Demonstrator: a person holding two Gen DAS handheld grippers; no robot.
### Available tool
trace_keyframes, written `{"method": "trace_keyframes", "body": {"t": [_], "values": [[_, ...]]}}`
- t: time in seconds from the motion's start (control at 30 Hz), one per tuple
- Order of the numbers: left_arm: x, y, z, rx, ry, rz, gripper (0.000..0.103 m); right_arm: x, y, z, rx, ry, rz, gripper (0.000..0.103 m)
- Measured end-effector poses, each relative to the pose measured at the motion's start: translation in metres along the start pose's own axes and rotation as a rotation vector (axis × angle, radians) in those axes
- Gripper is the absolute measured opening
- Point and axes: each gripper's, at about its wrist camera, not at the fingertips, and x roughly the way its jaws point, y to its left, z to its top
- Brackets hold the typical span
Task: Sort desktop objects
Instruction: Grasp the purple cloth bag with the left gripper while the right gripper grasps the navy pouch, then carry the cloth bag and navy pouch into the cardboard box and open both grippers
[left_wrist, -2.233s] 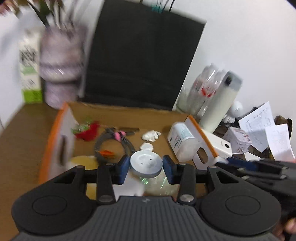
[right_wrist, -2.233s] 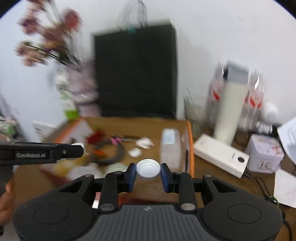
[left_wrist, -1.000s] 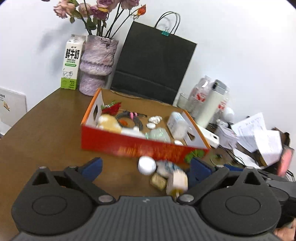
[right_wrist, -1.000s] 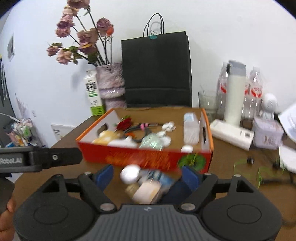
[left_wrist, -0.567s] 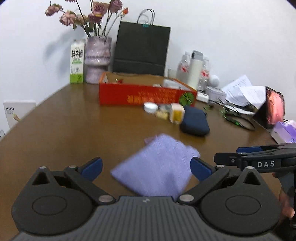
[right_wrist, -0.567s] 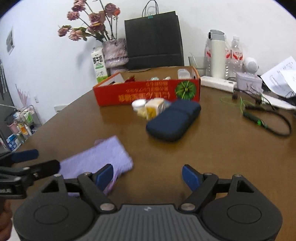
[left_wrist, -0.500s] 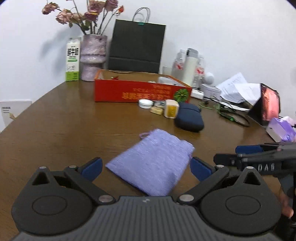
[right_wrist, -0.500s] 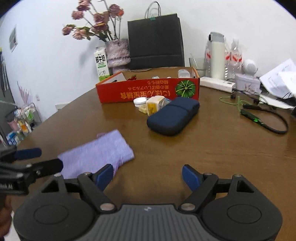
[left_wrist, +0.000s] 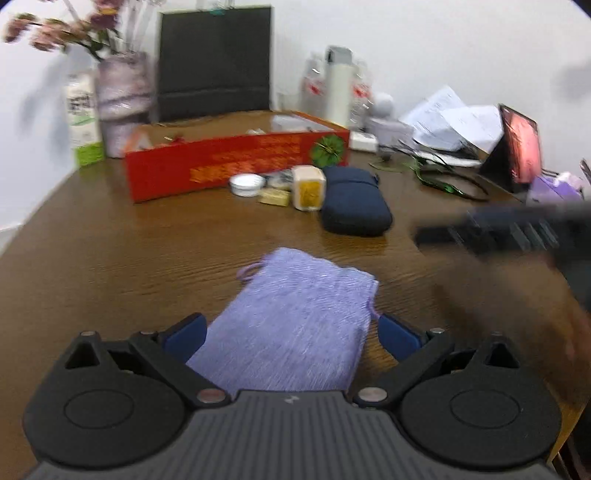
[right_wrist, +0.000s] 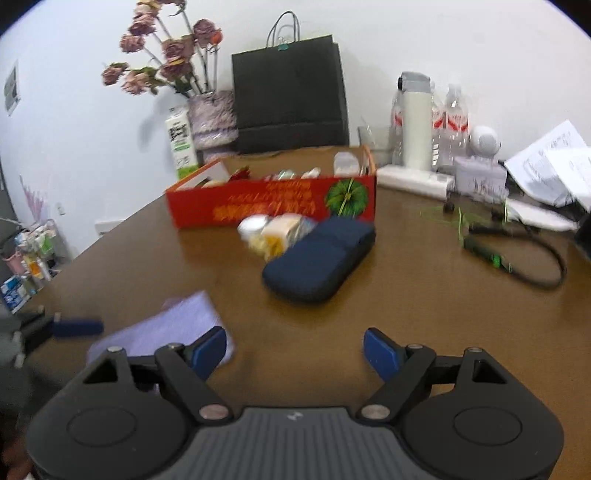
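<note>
The left claw (left_wrist: 290, 334) has closed in on the flat lilac woven drawstring pouch (left_wrist: 291, 328), jaws spread wide either side. Its long axis runs from the tabletop's (left_wrist: 110, 254) near edge toward the red cardboard box (left_wrist: 236, 166). The right claw (right_wrist: 295, 349) gapes empty.

One purple pouch (left_wrist: 295, 325), one navy case (left_wrist: 354, 206), one red box (left_wrist: 236, 166), two water bottles (right_wrist: 456, 122), one milk carton (right_wrist: 180, 146).
</note>
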Motion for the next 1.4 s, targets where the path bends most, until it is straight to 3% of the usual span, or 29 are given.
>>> {"method": "trace_keyframes", "body": {"t": [0.13,0.2,0.3,0.4,0.43,0.47,0.53,0.67,0.8,0.83,0.87,0.97,1.0,1.07,1.1,1.2,1.4], "values": [[0.015,-0.008,0.004,0.072,0.024,-0.024,0.1,0.046,-0.01,0.043,0.029,-0.009,-0.047,0.081],[0.021,-0.008,0.003,0.065,0.046,-0.016,0.091,0.073,-0.015,0.061,0.049,0.024,-0.083,0.079],[0.021,-0.004,0.002,0.05,0.04,-0.004,0.087,0.107,-0.02,0.078,0.086,0.069,-0.094,0.074],[0.02,0.001,0.003,0.012,0.033,0.03,0.076,0.131,-0.025,0.083,0.114,0.114,-0.099,0.068],[0.019,0.004,0.003,-0.016,0.028,0.059,0.064,0.133,-0.024,0.082,0.115,0.112,-0.099,0.065],[0.017,0.007,0.004,-0.037,0.025,0.084,0.052,0.133,-0.023,0.081,0.103,0.108,-0.104,0.062],[0.013,0.011,0.005,-0.084,0.027,0.11,0.044,0.129,-0.022,0.076,0.077,0.095,-0.107,0.055],[0.001,0.016,0.002,-0.157,0.041,0.132,0.03,0.098,-0.018,0.055,-0.011,0.078,-0.1,0.046],[-0.015,0.013,-0.006,-0.209,0.05,0.112,0.022,0.054,-0.015,0.028,-0.065,0.11,-0.034,0.045],[-0.019,0.013,-0.009,-0.226,0.052,0.1,0.016,0.043,-0.014,0.022,-0.068,0.124,-0.011,0.045],[-0.022,0.013,-0.011,-0.243,0.055,0.087,0.01,0.031,-0.014,0.015,-0.071,0.139,0.017,0.046],[-0.03,0.013,-0.016,-0.275,0.051,0.032,0.007,0.004,-0.013,-0.001,-0.057,0.166,0.085,0.05],[-0.032,0.012,-0.017,-0.28,0.048,0.025,0.007,-0.01,-0.015,-0.007,-0.013,0.165,0.101,0.055],[-0.035,0.009,-0.017,-0.28,0.036,0.019,0.006,-0.014,-0.015,-0.009,0.009,0.157,0.1,0.079],[-0.036,0.008,-0.016,-0.278,0.03,0.021,0.006,-0.017,-0.014,-0.009,0.032,0.138,0.089,0.082],[-0.039,0.004,-0.014,-0.286,0.01,0.018,0.006,-0.008,-0.009,-0.007,0.077,0.131,0.056,0.084],[-0.051,0.006,-0.016,-0.297,-0.018,0.048,0.006,0.028,0.03,-0.008,-0.033,0.164,-0.044,0.086]]}}
